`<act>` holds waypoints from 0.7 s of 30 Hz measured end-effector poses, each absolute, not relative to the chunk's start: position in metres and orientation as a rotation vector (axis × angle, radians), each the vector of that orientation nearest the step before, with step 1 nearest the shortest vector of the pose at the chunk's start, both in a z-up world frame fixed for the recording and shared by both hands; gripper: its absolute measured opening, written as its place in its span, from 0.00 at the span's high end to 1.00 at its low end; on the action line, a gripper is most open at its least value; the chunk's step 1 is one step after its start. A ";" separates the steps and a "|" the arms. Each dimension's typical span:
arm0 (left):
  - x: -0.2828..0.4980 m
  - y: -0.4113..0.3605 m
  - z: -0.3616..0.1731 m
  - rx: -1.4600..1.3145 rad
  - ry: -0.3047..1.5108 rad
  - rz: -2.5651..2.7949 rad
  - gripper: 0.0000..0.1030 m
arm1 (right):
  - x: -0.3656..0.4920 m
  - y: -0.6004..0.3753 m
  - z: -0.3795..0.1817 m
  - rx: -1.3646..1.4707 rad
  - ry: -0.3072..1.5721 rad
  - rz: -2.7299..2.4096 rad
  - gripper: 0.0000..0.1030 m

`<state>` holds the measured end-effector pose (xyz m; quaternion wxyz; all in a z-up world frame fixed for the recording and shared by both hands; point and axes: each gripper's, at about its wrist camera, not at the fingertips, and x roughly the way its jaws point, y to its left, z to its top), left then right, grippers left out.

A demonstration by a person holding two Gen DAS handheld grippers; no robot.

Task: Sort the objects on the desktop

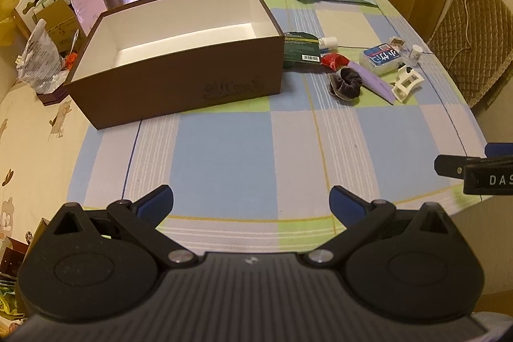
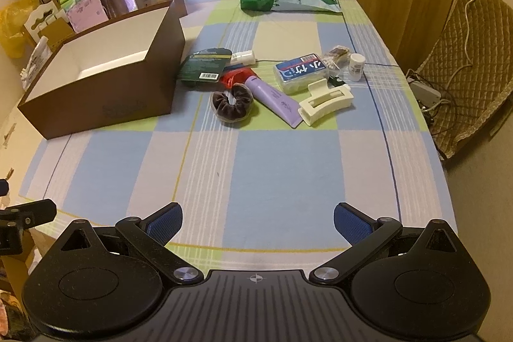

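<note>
Both grippers hover over the near edge of the checked cloth (image 2: 266, 181), left gripper (image 1: 251, 204) and right gripper (image 2: 258, 223) each with blue pads spread wide, holding nothing. Ahead and left of the right gripper stands a brown box (image 2: 105, 85) (white inside, empty). Just right of it lies the clutter: a dark scrunchie (image 2: 231, 101), a lilac tube (image 2: 272, 95), a cream claw clip (image 2: 325, 101), a blue pack (image 2: 301, 71) and a small white bottle (image 2: 356, 66).
</note>
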<state>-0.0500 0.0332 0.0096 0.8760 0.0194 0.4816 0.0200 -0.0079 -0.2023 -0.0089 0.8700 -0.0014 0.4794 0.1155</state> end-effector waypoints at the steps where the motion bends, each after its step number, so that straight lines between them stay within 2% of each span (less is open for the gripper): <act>1: -0.047 0.031 0.009 0.035 1.008 0.040 0.01 | -0.005 -0.204 -0.009 -0.002 1.002 0.249 0.00; 21: 0.029 -0.051 -0.020 0.086 0.923 -0.067 0.01 | 0.079 -0.290 -0.039 0.039 1.002 0.300 0.00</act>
